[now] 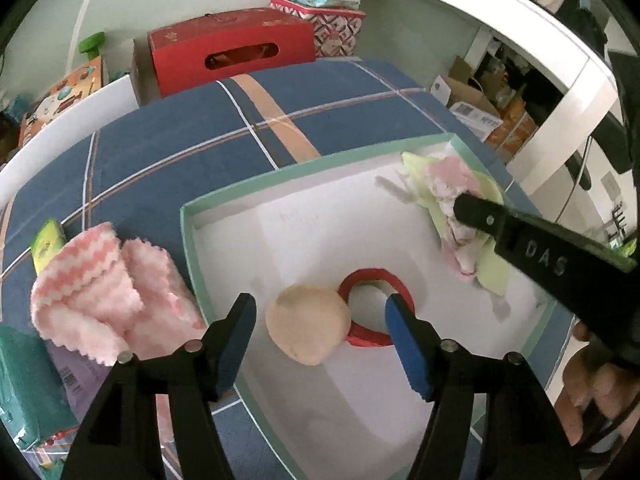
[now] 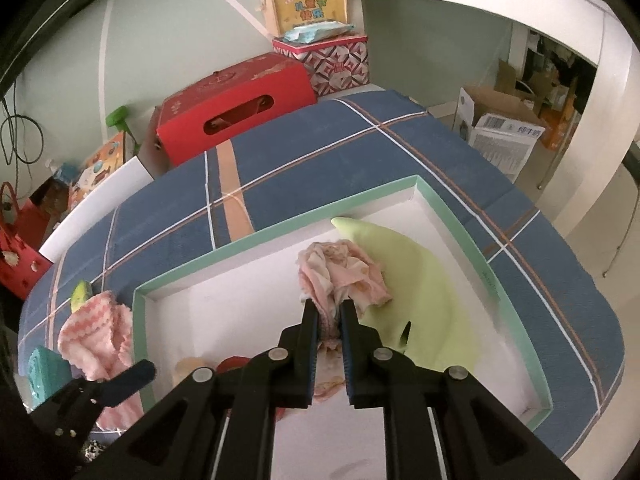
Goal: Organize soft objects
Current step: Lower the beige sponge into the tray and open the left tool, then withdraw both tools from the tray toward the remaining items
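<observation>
Tray (image 1: pixel 188 240): I read it as matt card, white inside with a pale green rim.
Bedcover (image 1: pixel 168 152): woven cloth, matt, blue with thin stripes.
Towel (image 1: pixel 96 292): fluffy pink and white cloth with a fuzzy nap.
Puff (image 1: pixel 306 328): soft, matt, beige, finely textured from my left camera.
Ring (image 1: pixel 376 276): red, smooth, slightly glossy.
Rag (image 2: pixel 340 276): thin crumpled pink cloth.
Green sheet (image 2: pixel 432 288): smooth, matt, pale green; cloth or foam I cannot tell.
Left gripper (image 1: pixel 322 334): matt black plastic, blue rubbery pads (image 1: pixel 404 344), shiny metal pins.
Red box (image 2: pixel 236 108): smooth card.
</observation>
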A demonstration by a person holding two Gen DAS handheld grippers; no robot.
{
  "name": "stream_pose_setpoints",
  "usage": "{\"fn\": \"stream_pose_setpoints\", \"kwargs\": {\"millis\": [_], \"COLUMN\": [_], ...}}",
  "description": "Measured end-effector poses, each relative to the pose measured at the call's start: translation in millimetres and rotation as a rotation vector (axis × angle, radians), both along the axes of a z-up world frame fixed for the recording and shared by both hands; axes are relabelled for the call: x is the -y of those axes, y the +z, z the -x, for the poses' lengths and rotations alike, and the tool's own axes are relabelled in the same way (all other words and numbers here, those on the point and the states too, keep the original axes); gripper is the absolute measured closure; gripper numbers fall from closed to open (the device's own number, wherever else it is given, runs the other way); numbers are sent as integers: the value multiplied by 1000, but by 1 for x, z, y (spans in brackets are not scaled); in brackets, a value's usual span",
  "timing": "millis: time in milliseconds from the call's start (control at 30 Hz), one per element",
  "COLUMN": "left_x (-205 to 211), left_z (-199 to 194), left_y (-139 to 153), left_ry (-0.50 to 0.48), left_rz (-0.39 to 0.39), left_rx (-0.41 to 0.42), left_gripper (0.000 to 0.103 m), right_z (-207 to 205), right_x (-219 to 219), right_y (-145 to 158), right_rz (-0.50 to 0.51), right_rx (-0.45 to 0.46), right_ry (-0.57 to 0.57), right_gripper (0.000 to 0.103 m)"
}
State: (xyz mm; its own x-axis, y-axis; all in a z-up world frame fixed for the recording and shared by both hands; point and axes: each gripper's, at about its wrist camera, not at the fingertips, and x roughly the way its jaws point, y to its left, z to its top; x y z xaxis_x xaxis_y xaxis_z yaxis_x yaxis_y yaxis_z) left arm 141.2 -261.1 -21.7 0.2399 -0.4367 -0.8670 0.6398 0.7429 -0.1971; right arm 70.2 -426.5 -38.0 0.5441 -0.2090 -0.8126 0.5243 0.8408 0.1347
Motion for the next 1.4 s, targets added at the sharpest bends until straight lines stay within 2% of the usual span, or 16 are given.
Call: {"fn": "stream_pose_setpoints", "kwargs": {"millis": [67,100,167,333,400,467,667,733,767,867,933,1000,1133,1200,1400], "left_x": [-3,-4,-6,-11,-15,-20,-41,-47,-49,-53,-54,-55,-57,-59,-68], "left_z": [-1,-1,-2,-3,-4,-8,-26,-31,-32,-35,-36,-37,-38,-39,-42], "left_y": [5,7,11,21,25,28,26,25,24,21,21,22,24,24,27], "left_ry": [4,4,8,20,31,61,186,225,236,265,271,280,287,296,321], "left_rz": [23,35,51,70,77,68,43,35,34,24,25,26,25,25,37], "left_rx": [-9,-14,-15,-3,0,6,13,21,25,42,48,56,79,84,89], "left_gripper": [34,33,26,22,20,18,18,17,13,7,7,7,7,7,7], "right_z": [1,1,2,6,8,8,3,2,1,-1,-3,-5,-6,-6,-6], "right_x": [-1,-2,-3,-4,-5,-6,-11,-14,-16,-21,-23,-25,-28,-28,-31], "right_y": [2,4,7,17,20,22,18,16,16,15,13,12,11,11,11], "right_rz": [12,19,29,53,61,67,66,71,75,88,92,88,95,94,102], "right_rx": [-2,-1,3,23,31,35,12,5,4,-4,-14,-19,-18,-14,-5], "right_ry": [-1,-2,-6,-14,-13,-12,13,22,26,44,53,59,71,75,87], "right_gripper": [89,83,79,78,75,71,68,50,40,39,32,21,15,1,0]}}
